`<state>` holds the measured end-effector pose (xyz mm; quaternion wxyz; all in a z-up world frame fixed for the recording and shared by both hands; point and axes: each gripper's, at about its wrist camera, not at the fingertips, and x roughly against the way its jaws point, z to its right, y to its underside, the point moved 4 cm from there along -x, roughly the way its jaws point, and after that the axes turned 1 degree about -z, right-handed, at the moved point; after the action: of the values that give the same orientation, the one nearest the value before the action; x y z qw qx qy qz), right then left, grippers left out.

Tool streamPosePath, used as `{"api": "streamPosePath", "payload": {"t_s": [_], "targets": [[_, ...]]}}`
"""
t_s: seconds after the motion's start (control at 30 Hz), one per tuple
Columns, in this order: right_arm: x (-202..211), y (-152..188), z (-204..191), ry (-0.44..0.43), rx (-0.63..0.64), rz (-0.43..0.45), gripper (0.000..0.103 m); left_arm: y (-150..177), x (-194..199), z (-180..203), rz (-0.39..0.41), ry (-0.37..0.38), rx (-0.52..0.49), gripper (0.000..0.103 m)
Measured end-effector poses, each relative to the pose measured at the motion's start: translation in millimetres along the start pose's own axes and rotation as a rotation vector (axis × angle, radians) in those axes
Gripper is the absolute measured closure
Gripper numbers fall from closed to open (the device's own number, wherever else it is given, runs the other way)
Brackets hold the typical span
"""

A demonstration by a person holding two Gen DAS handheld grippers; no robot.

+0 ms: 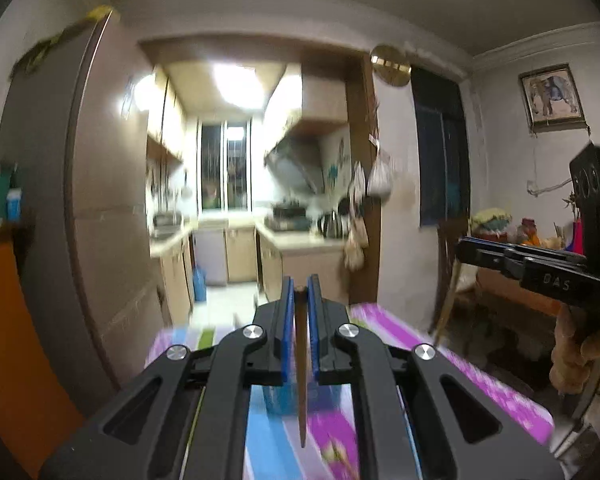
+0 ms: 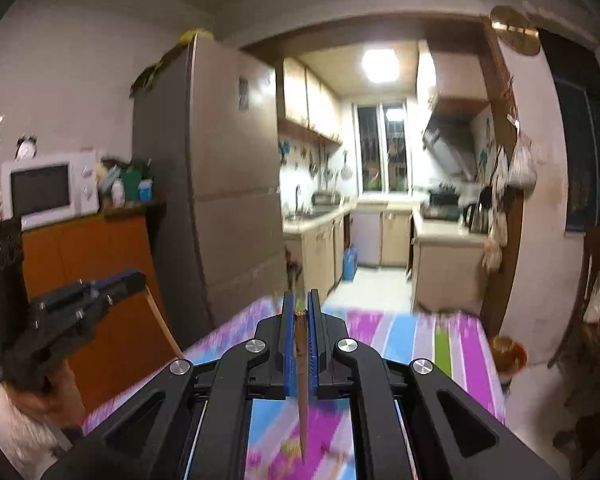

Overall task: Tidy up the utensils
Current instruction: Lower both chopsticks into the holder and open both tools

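My left gripper (image 1: 300,300) is shut on a brown chopstick (image 1: 301,380) that hangs point down between the blue pads (image 1: 287,320). Under it a blurred blue container (image 1: 278,400) stands on the striped table (image 1: 480,380). My right gripper (image 2: 300,312) is shut the same way on a second brown chopstick (image 2: 302,400), above the striped table (image 2: 400,336). Each wrist view shows the other tool from the side: the right gripper (image 1: 472,250) with its chopstick (image 1: 446,304) slanting down, and the left gripper (image 2: 138,278) with its chopstick (image 2: 162,320). Both are held up at about the same height.
A tall fridge (image 2: 228,184) stands past the table's far left, with an orange cabinet (image 2: 100,264) and a white microwave (image 2: 48,188) beside it. A kitchen doorway (image 2: 380,200) opens straight ahead. A person's hand (image 1: 572,352) grips the right tool. A cluttered side table (image 1: 512,280) is at right.
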<state>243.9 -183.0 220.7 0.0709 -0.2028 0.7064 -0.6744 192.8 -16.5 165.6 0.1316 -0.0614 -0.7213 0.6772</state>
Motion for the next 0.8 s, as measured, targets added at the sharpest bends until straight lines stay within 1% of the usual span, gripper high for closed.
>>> {"api": "streamPosePath", "payload": {"t_s": [0.07, 0.1, 0.17, 0.23, 0.3, 0.43, 0.53, 0.67, 0.73, 0.8], "targets": [[-19.8, -24.5, 2.2, 0.025, -0.008, 0.051, 0.095, -17.2, -23.4, 0.8, 0.034, -0.008, -0.010, 0.098], [-29.0, -32.2, 3.6, 0.032, -0.013, 0.065, 0.095, -21.8, -29.2, 1.7, 0.045, -0.012, -0.013, 0.098], [-48.4, -42.6, 6.4, 0.062, -0.002, 0.081, 0.095, -32.5, -53.7, 0.2, 0.066, -0.013, -0.006, 0.098], [-69.8, -45.7, 11.0, 0.082, -0.002, 0.069, 0.095, -35.5, -78.0, -3.0, 0.068, -0.022, 0.014, 0.098], [-92.7, -44.1, 13.7, 0.106, 0.013, 0.052, 0.096, -32.2, -103.5, -8.4, 0.053, -0.027, 0.036, 0.098], [-133.6, -34.6, 24.8, 0.125, -0.006, 0.023, 0.096, -15.1, -144.5, -15.2, 0.012, -0.029, 0.056, 0.098], [-161.3, -21.5, 34.0, 0.123, -0.043, -0.023, 0.096, 1.9, -166.7, -17.0, -0.033, -0.041, 0.052, 0.098], [-188.3, -2.6, 45.4, 0.114, -0.086, -0.078, 0.095, 30.9, -191.4, -19.9, -0.116, -0.046, 0.034, 0.098], [-204.4, 11.6, 50.0, 0.088, -0.123, -0.135, 0.095, 46.8, -204.2, -22.1, -0.171, -0.042, 0.033, 0.098], [-213.7, 22.9, 52.3, 0.096, -0.129, -0.176, 0.095, 64.3, -214.0, -26.1, -0.214, -0.060, 0.049, 0.097]]}}
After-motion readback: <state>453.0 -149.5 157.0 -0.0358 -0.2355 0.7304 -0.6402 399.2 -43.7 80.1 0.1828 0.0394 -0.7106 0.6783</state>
